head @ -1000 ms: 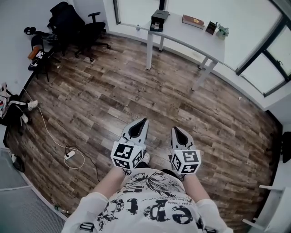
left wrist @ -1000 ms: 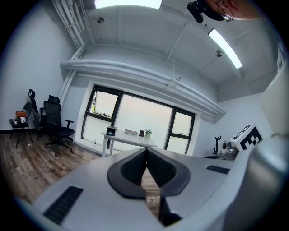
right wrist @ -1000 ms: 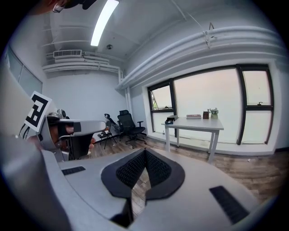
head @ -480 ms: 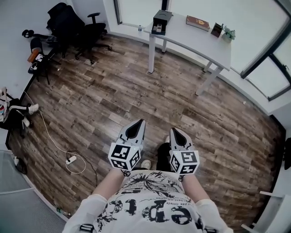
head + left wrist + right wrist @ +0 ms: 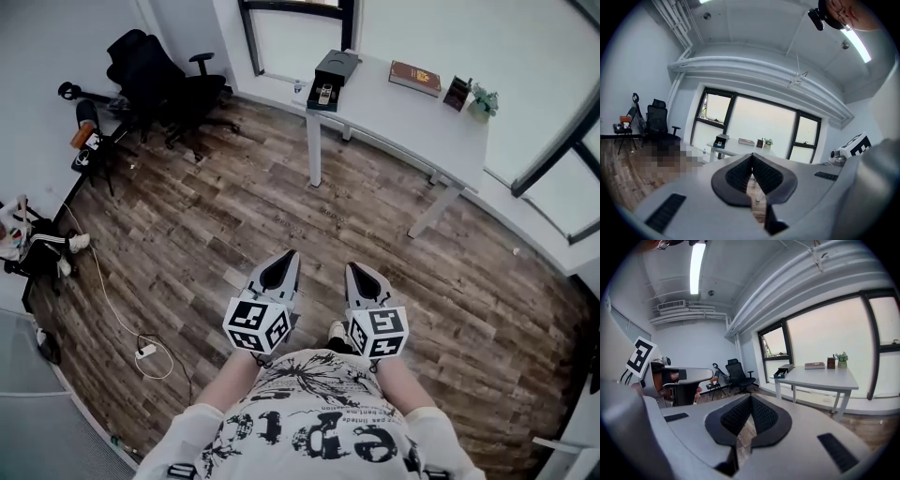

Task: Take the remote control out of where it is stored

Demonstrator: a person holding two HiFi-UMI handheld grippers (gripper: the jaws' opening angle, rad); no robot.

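A white desk (image 5: 403,117) stands by the window, far ahead of me. At its left end sits a black storage box (image 5: 335,66) with an open drawer, and a small light object, likely the remote control (image 5: 324,93), lies in it. Both grippers are held close to my body over the wooden floor. My left gripper (image 5: 284,258) and right gripper (image 5: 356,270) are shut and empty. The left gripper view shows its jaws (image 5: 751,157) closed, with the desk (image 5: 740,146) and box (image 5: 721,139) far off. In the right gripper view the closed jaws (image 5: 750,398) point toward the desk (image 5: 820,376) and box (image 5: 783,369).
A book (image 5: 415,77), a dark holder (image 5: 458,92) and a small plant (image 5: 483,98) sit on the desk. Black office chairs (image 5: 159,70) stand at the back left. A white cable with a power strip (image 5: 145,350) lies on the floor to my left.
The desk and box have come lower and nearer in the head view as I walk toward them. Both grippers have stayed shut and side by side.
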